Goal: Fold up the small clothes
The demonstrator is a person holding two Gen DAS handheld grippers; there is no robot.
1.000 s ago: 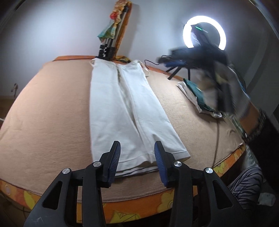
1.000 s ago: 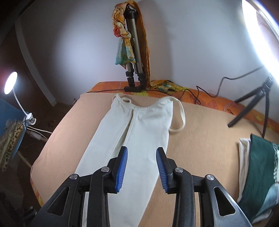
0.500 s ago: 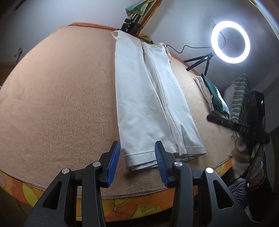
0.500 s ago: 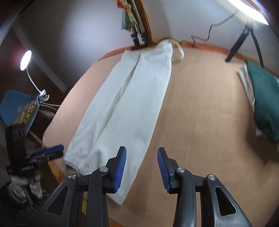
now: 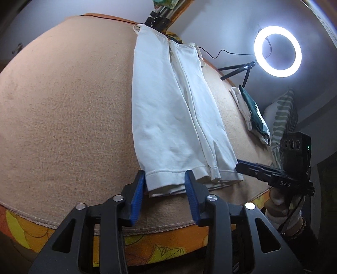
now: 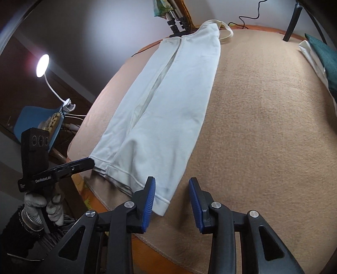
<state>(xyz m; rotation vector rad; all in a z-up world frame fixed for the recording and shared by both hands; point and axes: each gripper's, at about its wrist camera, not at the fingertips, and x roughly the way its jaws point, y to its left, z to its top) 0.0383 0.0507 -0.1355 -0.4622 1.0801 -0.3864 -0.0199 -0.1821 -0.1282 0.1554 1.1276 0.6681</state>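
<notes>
1. I have a wide surface (image 5: 63,109) under both cameras, covered by a tan blanket with an orange flowered edge along the near side.
2. The white pants (image 5: 174,118) lie flat and lengthwise on that blanket, waist at the far end by the tripod legs (image 5: 157,20), both leg hems at the near edge, with the drawstring loop lying off the far waist corner.
3. A ring light (image 5: 277,51) glows on its small stand at the far right of my left view, with a folded green and white pile of clothes (image 5: 251,111) on the blanket below it.
4. A small lamp (image 6: 42,65) on a bent neck shines off the left side of my right view, above a blue chair (image 6: 31,118).
5. My left tool (image 5: 165,190) sits at the near hem of one pant leg; the hem corner lies between its blue pads. Its jaws have just been closing, yet I see gaps on both sides, so the pads do not press the cloth.
6. My right tool (image 6: 172,202) stands apart-jawed at the other hem corner; its left pad overlaps the cloth edge, the rest of the gap shows bare blanket, and nothing is gripped.
7. A gloved hand (image 6: 43,207) holds the left tool's handle in my right view.
</notes>
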